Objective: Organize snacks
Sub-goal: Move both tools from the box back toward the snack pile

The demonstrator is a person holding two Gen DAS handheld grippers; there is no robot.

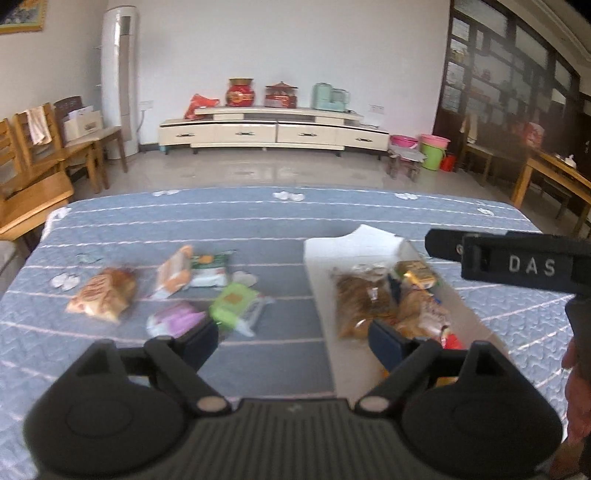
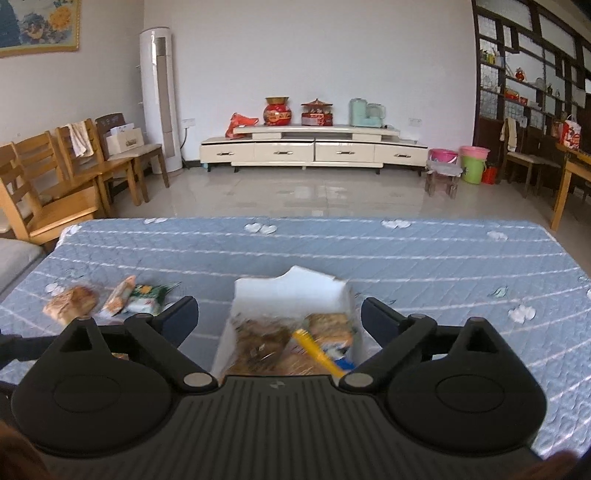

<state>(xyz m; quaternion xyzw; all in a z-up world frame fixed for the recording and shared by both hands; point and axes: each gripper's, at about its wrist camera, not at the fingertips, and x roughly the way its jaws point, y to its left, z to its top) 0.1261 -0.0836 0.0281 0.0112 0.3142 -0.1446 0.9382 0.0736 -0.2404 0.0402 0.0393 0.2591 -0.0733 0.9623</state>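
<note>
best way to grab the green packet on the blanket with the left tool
Take the green packet across its short width at the green body, not the clear end trailing toward the box. It lies flat and slanted, so come from above and turn the left tool to straddle it. The purple packet sits close on one side, so keep the jaws narrow.

site: home living room | evidence: low TV cabinet (image 2: 314, 149) on far wall, floor-standing air conditioner (image 2: 159, 99), wooden chairs (image 2: 55, 184), framed picture (image 2: 38, 24), dark display shelving (image 2: 532, 85) | table covered by quilted blue cloth (image 2: 369, 254)
</note>
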